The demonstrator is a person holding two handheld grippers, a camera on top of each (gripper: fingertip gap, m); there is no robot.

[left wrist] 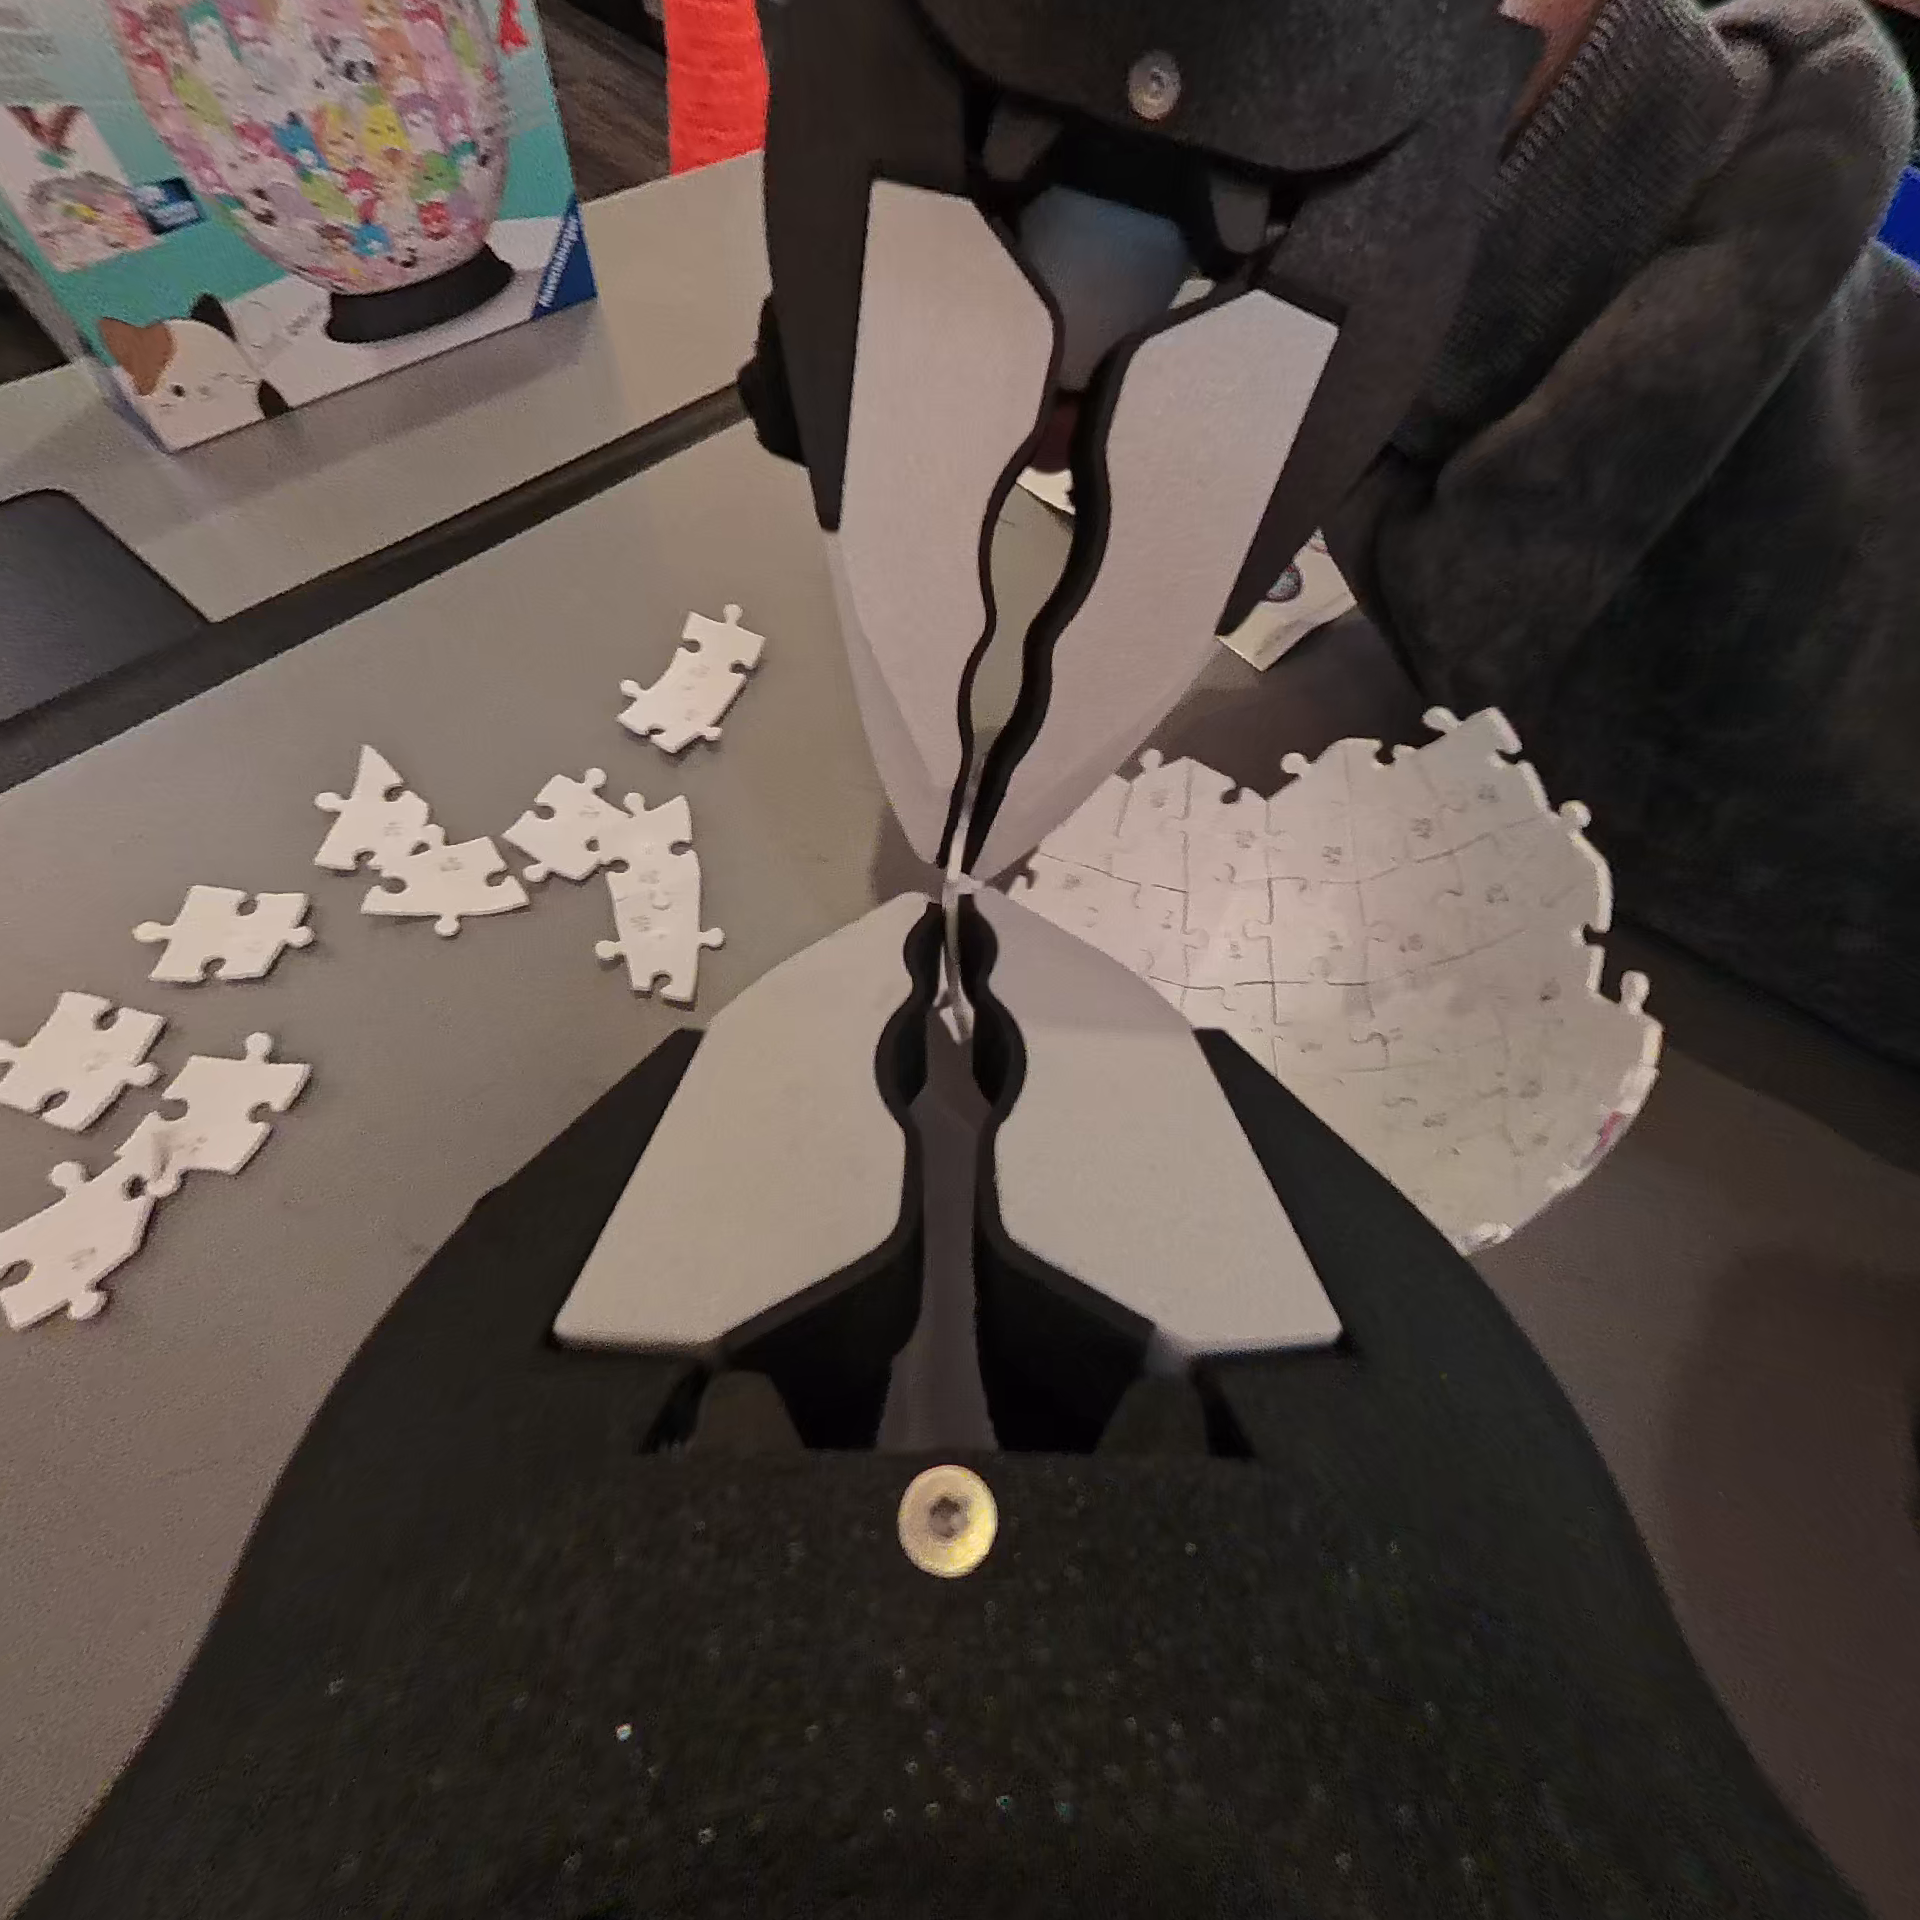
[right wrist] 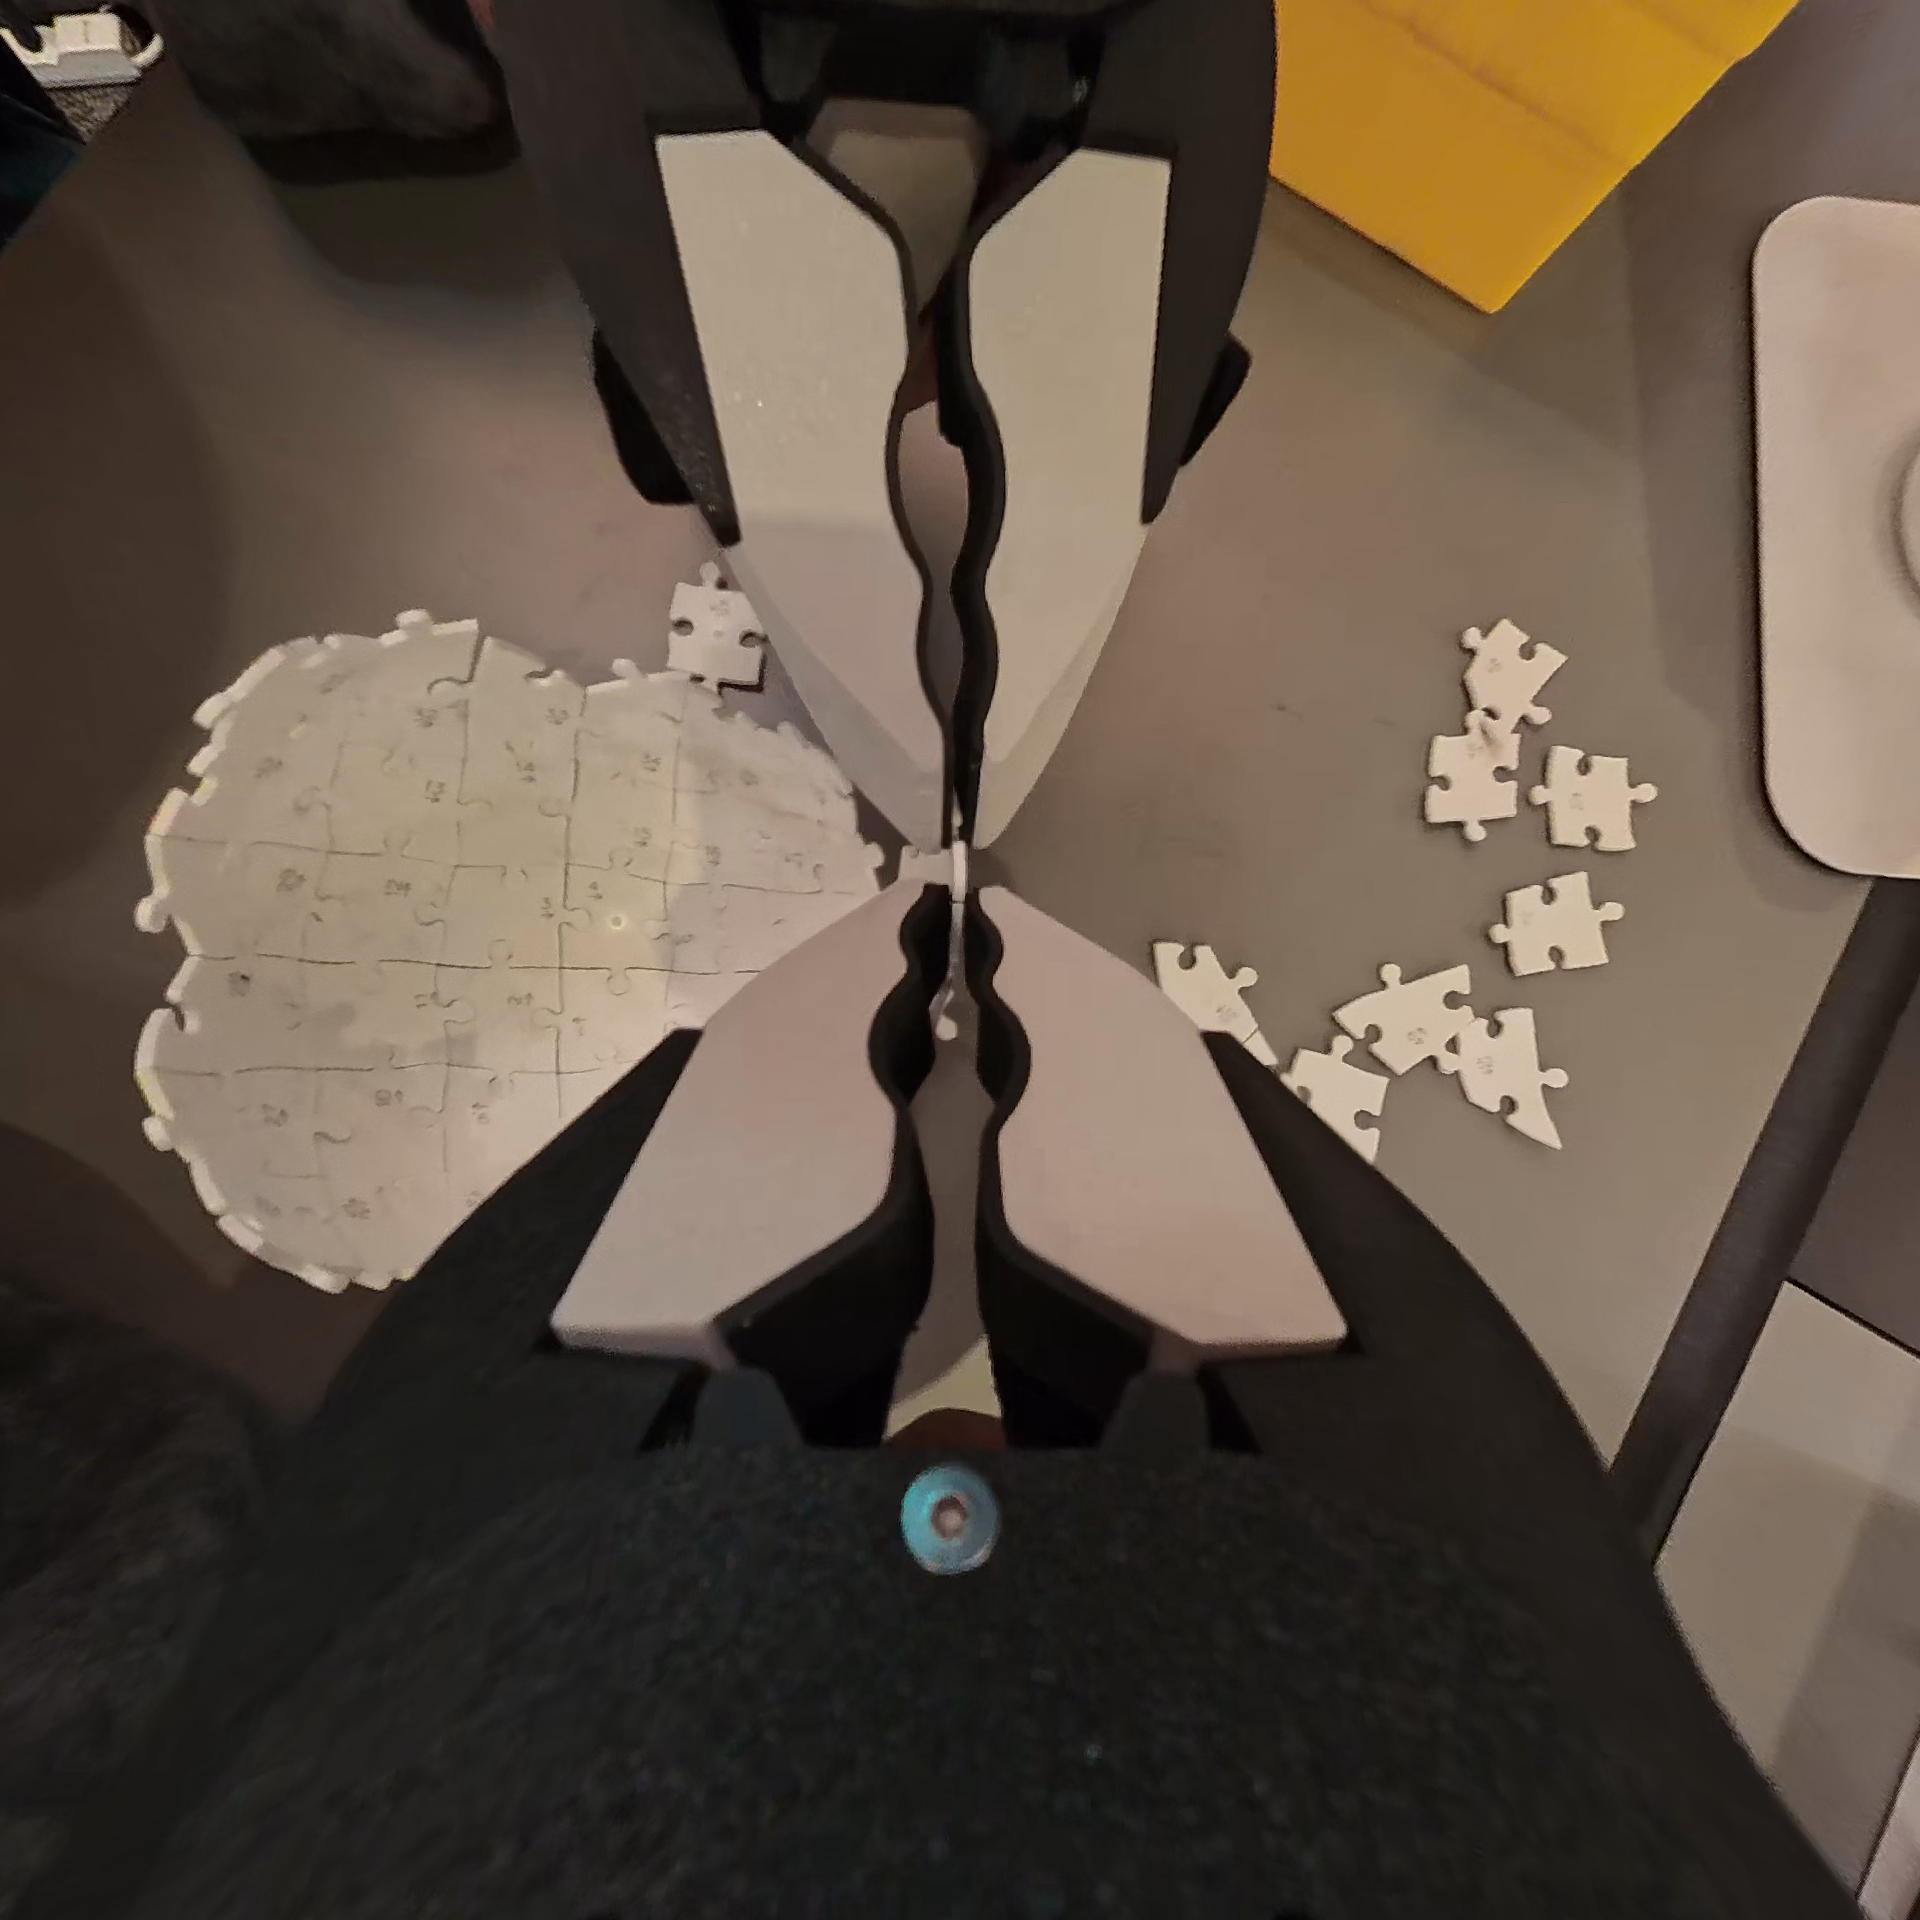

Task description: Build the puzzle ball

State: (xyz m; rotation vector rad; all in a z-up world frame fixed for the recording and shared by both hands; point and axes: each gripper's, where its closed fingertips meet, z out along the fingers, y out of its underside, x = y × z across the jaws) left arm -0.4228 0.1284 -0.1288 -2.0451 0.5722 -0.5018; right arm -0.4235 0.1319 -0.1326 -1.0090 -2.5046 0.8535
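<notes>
Meeting tip to tip above the grey tabletop [left wrist: 520, 1143], the left gripper [left wrist: 951, 914] and the right gripper [right wrist: 958, 894] face one another, each with grey-padded black fingers drawn close together. Both pairs of fingers pinch the same small white puzzle piece [left wrist: 954, 940], which is seen edge-on as a thin white sliver between the tips; in the right wrist view the sliver [right wrist: 954, 883] sits just where the two sets of tips touch. How much of the piece each gripper grips cannot be told, since the pads hide most of it.

Beside the grippers lies the half-built puzzle ball, a curved white shell of joined pieces [left wrist: 1382, 966] with its pale printed-number inner side up and knobby edges all round. It rests on the tabletop, to the right in the left wrist view and to the left in the right wrist view [right wrist: 436, 935]. One single white piece [right wrist: 717, 636] lies just at its far rim.

Loose white puzzle pieces [left wrist: 436, 862] are scattered on the other side of the grippers, some overlapping, all blank side up.

At the far left of the left wrist view stands the colourful puzzle box [left wrist: 301, 197]. A person's dark grey knit sleeve [left wrist: 1683, 395] reaches behind the right gripper. A yellow block [right wrist: 1496, 135] shows at the upper right of the right wrist view.
</notes>
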